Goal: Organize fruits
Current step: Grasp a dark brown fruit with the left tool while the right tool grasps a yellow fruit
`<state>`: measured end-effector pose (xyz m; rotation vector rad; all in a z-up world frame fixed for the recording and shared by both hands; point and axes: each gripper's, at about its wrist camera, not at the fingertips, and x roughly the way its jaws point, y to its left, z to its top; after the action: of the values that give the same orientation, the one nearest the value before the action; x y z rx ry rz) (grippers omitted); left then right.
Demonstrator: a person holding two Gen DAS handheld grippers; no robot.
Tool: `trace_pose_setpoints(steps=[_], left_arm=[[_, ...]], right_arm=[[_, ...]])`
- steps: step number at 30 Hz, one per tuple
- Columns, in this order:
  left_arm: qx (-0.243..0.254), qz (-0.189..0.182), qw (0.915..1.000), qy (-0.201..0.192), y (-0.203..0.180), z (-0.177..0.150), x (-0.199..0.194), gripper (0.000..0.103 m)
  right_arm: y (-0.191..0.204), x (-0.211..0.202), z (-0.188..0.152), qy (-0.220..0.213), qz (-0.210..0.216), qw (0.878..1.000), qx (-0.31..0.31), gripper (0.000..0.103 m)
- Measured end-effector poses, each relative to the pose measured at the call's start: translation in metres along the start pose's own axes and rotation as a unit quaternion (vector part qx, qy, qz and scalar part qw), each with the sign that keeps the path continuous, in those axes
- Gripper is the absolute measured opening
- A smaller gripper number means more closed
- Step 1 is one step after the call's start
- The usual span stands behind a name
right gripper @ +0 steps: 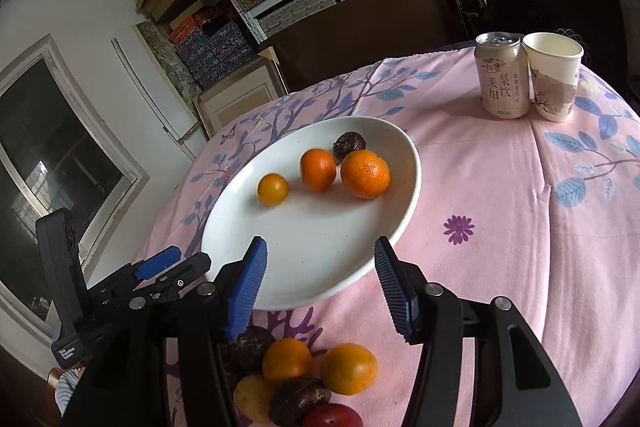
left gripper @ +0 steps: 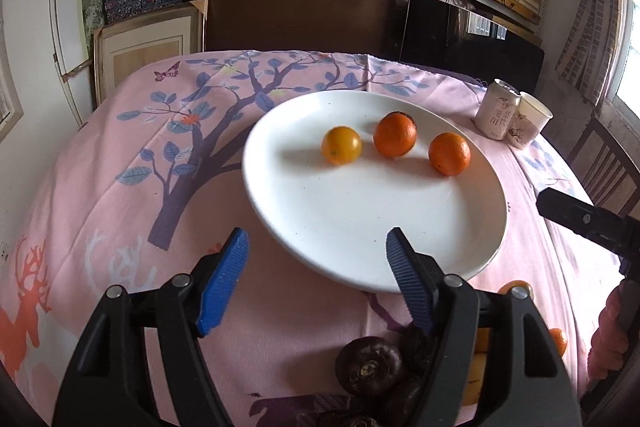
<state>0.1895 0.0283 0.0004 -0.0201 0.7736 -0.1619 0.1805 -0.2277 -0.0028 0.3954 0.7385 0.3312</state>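
On the pink tablecloth, one plate holds three oranges; both grippers' jaws gape empty.

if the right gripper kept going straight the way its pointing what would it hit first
Most likely the near rim of the white round plate, which lies between the open blue-padded fingers of the right gripper. Nothing is between them. Depth is hard to judge in the fisheye view, so it might pass just over the rim onto bare plate.

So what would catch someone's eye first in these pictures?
Probably the white plate in the middle of the pink tablecloth, holding three orange fruits in a row and a dark one behind them. Next, the mixed fruit pile on the cloth just below the right claw, which stands open and empty.
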Motion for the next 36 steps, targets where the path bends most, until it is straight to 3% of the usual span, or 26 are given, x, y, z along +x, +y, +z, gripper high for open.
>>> trace_pose_setpoints(steps=[7, 13, 21, 30, 32, 34, 36], left_arm=[[-0.026, 0.016, 0.9994, 0.019, 0.016, -0.027, -0.010, 0.091], [-0.039, -0.003, 0.9987, 0.032, 0.018, -0.040, -0.017, 0.096], [0.011, -0.003, 0.9984, 0.055, -0.004, -0.054, -0.013, 0.096], [0.035, 0.038, 0.9966, 0.065, -0.002, -0.056, -0.002, 0.099], [0.037, 0.074, 0.9952, 0.053, 0.004, -0.053, -0.004, 0.099], [0.023, 0.116, 0.9919, 0.047, 0.018, -0.050, -0.004, 0.099], [-0.002, 0.106, 0.9930, 0.052, 0.030, -0.049, -0.005, 0.099]], right_arm=[[-0.024, -0.018, -0.022, 0.002, -0.006, 0.999, 0.045, 0.071], [-0.047, -0.034, -0.028, -0.008, 0.006, 0.995, 0.100, 0.078], [-0.055, -0.035, -0.029, -0.006, 0.010, 0.993, 0.117, 0.082], [-0.054, -0.038, -0.028, -0.009, 0.009, 0.993, 0.117, 0.083], [-0.054, -0.039, -0.028, -0.011, 0.009, 0.993, 0.118, 0.083], [-0.055, -0.040, -0.027, -0.012, 0.011, 0.993, 0.120, 0.083], [-0.054, -0.041, -0.027, -0.013, 0.012, 0.993, 0.119, 0.083]])
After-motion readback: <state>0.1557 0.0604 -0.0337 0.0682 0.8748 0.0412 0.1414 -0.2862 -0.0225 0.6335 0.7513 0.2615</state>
